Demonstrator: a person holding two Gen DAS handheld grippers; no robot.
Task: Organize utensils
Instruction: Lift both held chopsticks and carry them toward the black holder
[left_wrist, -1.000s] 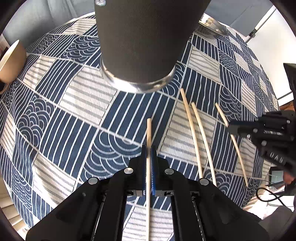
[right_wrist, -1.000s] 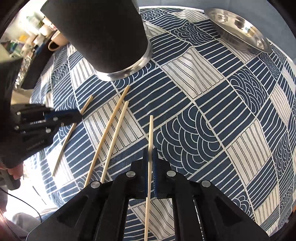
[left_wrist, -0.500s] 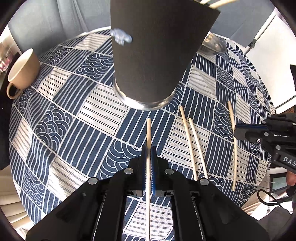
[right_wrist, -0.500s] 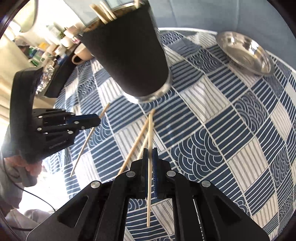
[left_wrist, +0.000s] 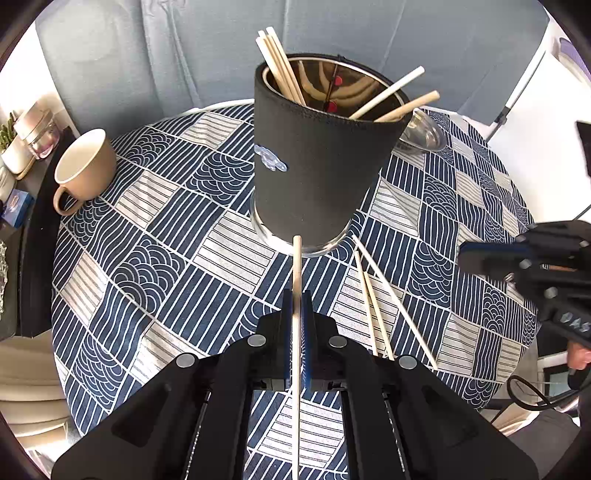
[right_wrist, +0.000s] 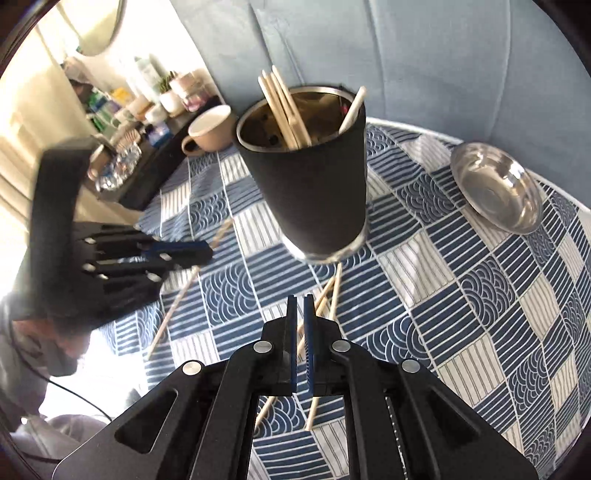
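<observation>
A black cup with a steel rim (left_wrist: 317, 177) stands mid-table and holds several wooden chopsticks; it also shows in the right wrist view (right_wrist: 314, 184). My left gripper (left_wrist: 296, 306) is shut on a chopstick (left_wrist: 296, 280) that points at the cup's base. My right gripper (right_wrist: 300, 314) has its jaws slightly apart with nothing between them. Loose chopsticks (left_wrist: 373, 306) lie on the cloth right of the left gripper, and below the cup in the right wrist view (right_wrist: 325, 295). The right gripper shows at the far right of the left wrist view (left_wrist: 480, 256).
A beige mug (left_wrist: 83, 170) stands at the table's left. A steel dish (right_wrist: 496, 188) sits at the back right. A dark shelf with jars (left_wrist: 26, 147) borders the left edge. A blue-and-white patterned cloth (left_wrist: 155, 258) covers the round table.
Both grippers have risen and pulled back, so the cup's open top now shows. The right gripper has let go of its chopstick. The left still holds its chopstick.
</observation>
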